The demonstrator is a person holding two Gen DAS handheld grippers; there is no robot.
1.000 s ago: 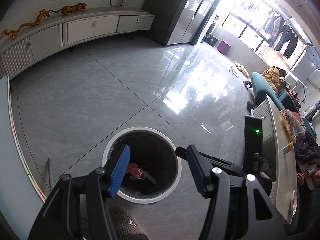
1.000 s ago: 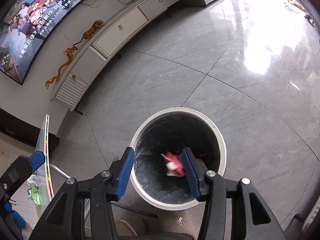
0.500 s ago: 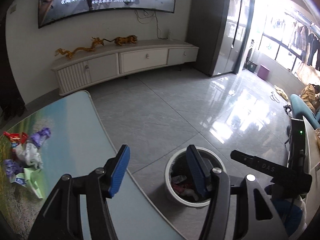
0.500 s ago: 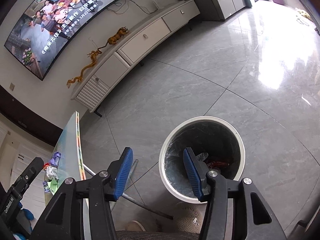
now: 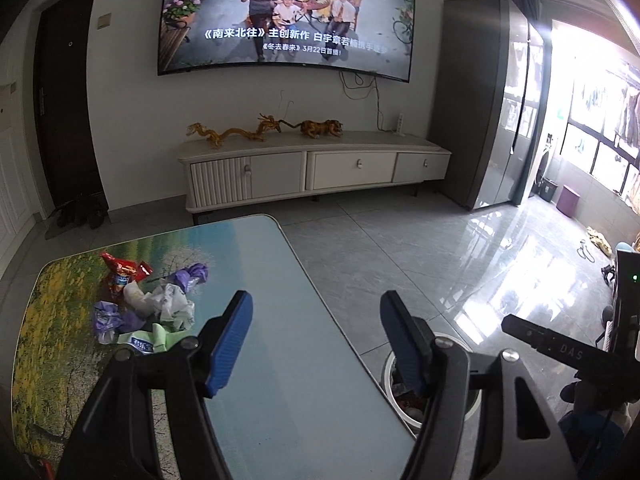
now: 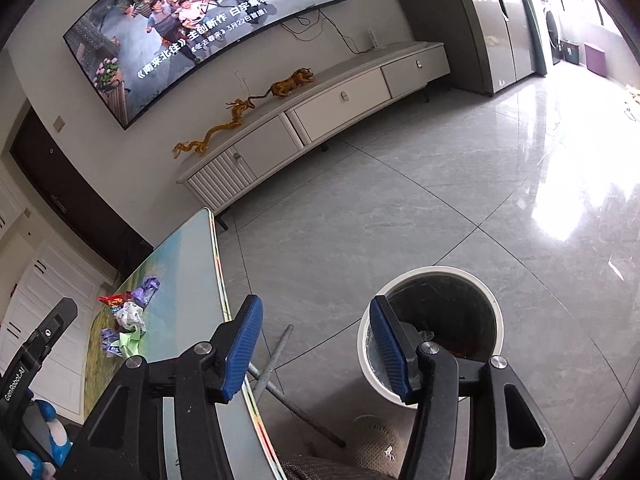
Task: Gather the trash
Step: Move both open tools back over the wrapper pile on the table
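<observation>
A pile of trash (image 5: 148, 308) lies on the landscape-printed table (image 5: 304, 380): a red snack wrapper (image 5: 122, 270), purple wrappers, crumpled white plastic and a green packet. My left gripper (image 5: 318, 340) hovers over the table to the right of the pile, its jaws opening with nothing between them. My right gripper (image 6: 316, 344) hangs over the floor between the table edge (image 6: 218, 264) and the white trash bin (image 6: 440, 272), its jaws also opening and empty. The bin holds wrappers in a dark liner. The trash pile (image 6: 128, 316) lies far left in the right wrist view.
A white TV cabinet (image 5: 312, 168) stands under a wall-mounted TV (image 5: 284, 16). A metal table leg (image 6: 272, 360) slants near the bin. A slippered foot (image 6: 372, 440) is below my right gripper. Grey tiled floor (image 6: 420, 200) spreads to the right.
Both grippers rose from above the bin and swung toward the table. The pink wrapper beside my right pad now lies in the bin. Both pairs of jaws stand wider.
</observation>
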